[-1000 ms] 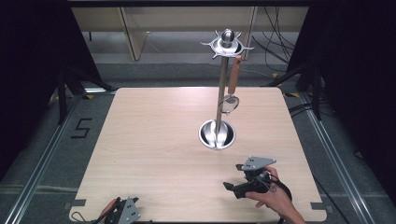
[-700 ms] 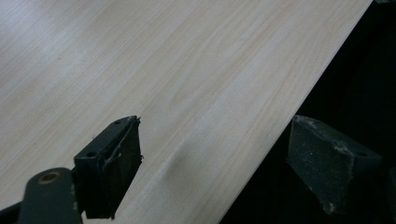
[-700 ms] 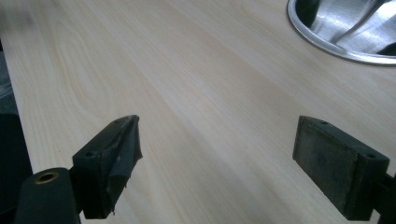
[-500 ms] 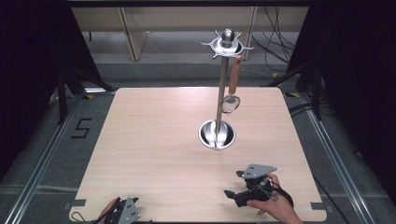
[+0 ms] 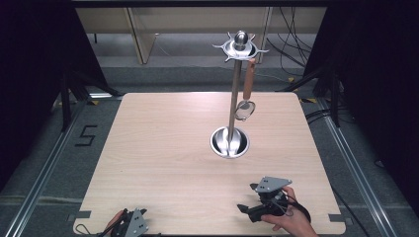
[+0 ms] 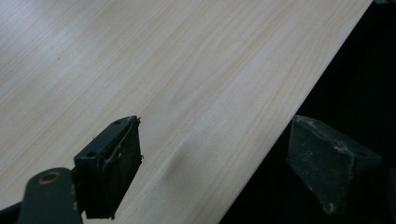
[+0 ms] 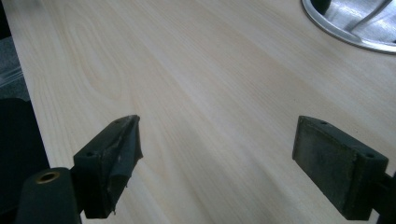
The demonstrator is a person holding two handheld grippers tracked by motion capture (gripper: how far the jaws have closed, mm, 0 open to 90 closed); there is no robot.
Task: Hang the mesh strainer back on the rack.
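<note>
Fingers spread on two grippers (both empty); one ladle (image 5: 245,97) hangs.

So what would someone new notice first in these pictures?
The tall steel utensil stand with a round base, right of the pale wooden table's centre. One wooden-handled metal strainer hangs from its spiked top ring. The right gripper and left gripper sit open and empty by the near edge.
</note>
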